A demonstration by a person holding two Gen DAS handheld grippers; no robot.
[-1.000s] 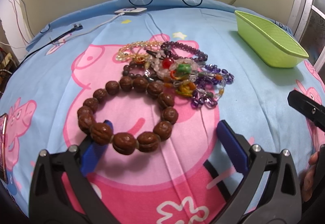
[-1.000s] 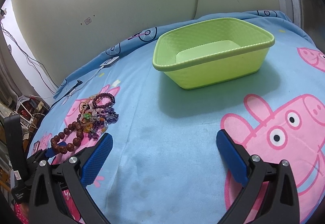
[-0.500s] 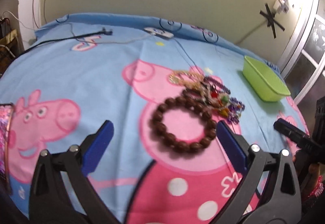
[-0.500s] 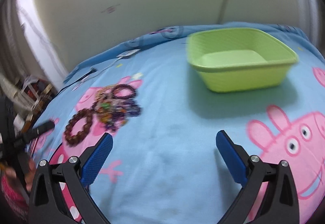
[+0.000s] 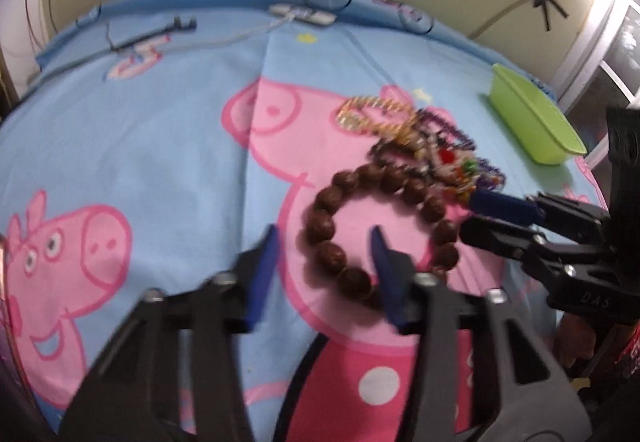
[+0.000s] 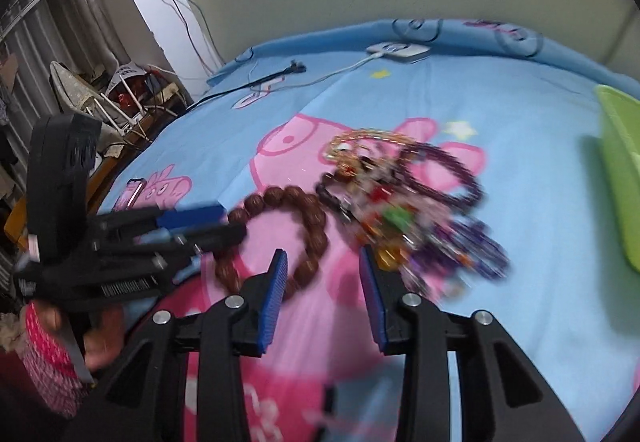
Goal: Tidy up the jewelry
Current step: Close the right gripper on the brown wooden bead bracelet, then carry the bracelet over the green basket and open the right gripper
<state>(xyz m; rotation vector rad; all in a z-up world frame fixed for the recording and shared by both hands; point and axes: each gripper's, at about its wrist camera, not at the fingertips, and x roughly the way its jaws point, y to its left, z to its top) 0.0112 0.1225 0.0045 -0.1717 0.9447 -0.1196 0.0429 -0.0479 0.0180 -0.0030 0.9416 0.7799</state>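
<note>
Left wrist view: left gripper (image 5: 322,262) spread around the near-left arc of the brown bead bracelet (image 5: 380,228), not pinching. Green basket (image 5: 532,121) sits far right.

Right wrist view: right gripper (image 6: 322,272) spread too, bracelet pile (image 6: 404,201) untouched on the bedsheet (image 6: 520,322). Basically nothing sorted yet.

Left tool (image 5: 324,254) half-open; right tool (image 6: 324,270) likewise.

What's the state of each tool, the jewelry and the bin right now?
left tool: open, fingers straddling the brown bead bracelet's rim
right tool: open, nothing gripped
brown bead bracelet: flat on the bedsheet
tangled jewelry pile: on the bedsheet, unsorted
green bin: upright, contents not visible
</note>
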